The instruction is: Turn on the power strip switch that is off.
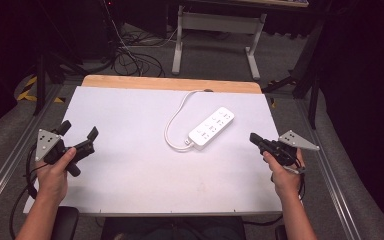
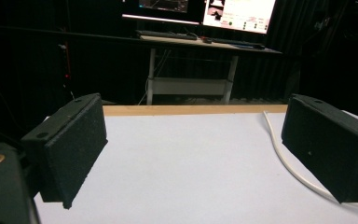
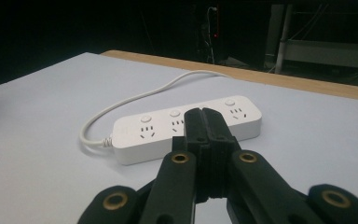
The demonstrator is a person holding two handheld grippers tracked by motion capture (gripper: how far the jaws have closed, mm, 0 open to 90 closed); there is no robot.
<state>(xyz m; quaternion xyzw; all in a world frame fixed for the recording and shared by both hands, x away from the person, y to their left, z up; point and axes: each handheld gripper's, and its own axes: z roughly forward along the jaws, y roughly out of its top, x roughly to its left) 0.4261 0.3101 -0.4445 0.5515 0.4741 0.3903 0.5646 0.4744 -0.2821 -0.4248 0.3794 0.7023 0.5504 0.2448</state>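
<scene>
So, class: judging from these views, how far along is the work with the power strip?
Done: nothing visible; the power strip lies untouched mid-table, its cord looping toward the far edge. In hand: the right gripper, jaws shut, points at it from nearby; the left gripper is held open, well apart. Left: reaching and handling the strip.

Glossy white plastic power strip (image 1: 211,127) on a matt white table (image 1: 130,170).

The power strip (image 1: 211,128) lies mid-table (image 1: 130,175), between left gripper (image 1: 79,135) and right gripper (image 1: 254,138).
</scene>
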